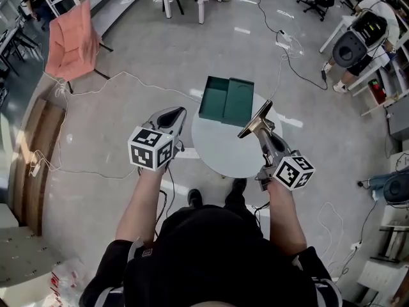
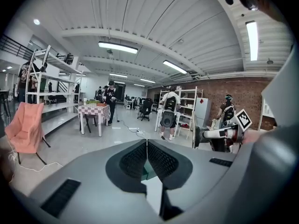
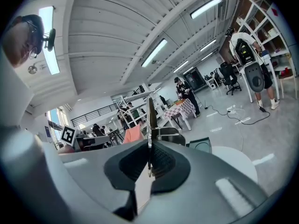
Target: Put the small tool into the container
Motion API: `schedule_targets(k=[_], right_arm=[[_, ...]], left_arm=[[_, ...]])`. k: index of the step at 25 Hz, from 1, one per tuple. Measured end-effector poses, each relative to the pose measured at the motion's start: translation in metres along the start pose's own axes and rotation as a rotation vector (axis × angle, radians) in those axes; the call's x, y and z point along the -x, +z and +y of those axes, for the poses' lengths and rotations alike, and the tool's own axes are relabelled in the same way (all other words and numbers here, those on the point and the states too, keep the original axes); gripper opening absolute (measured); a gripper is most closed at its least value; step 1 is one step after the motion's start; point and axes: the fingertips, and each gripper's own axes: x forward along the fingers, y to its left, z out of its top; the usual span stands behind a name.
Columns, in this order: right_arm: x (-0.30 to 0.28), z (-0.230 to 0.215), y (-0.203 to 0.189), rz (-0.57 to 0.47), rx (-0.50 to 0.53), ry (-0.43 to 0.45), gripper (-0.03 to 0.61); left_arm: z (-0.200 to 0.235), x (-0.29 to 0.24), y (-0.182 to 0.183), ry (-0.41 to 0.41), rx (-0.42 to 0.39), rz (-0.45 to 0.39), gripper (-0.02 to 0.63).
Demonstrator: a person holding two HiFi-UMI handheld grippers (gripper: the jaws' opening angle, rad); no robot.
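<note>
The right tool (image 1: 264,137) clenches the scraper (image 1: 255,120) over the table (image 1: 220,155). Green box (image 1: 226,100) sits at twelve o'clock. The left tool (image 1: 174,116) is clenched on nothing.

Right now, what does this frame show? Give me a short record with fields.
left gripper: shut, empty, held left of the table
right gripper: shut on the small tool, above the table
small tool: flat, metallic, not yet in the container
container: green, open, at the table's far edge
table: round, white

Glossy grey floor (image 1: 192,50), pink chair (image 1: 71,40)
</note>
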Motion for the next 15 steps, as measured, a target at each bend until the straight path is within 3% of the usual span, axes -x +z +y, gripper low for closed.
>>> schedule_targets(k=[10,15], right_arm=[[0.0,-0.102,0.038,0.067,-0.001,0.076,0.011],[-0.013,-0.123,0.042,0.126,0.008,0.128,0.011]], left_arm=[[-0.047,-0.079,0.035,0.084,-0.003,-0.03,0.012],[-0.053,-0.101,0.04,0.128,0.023,-0.038,0.012]])
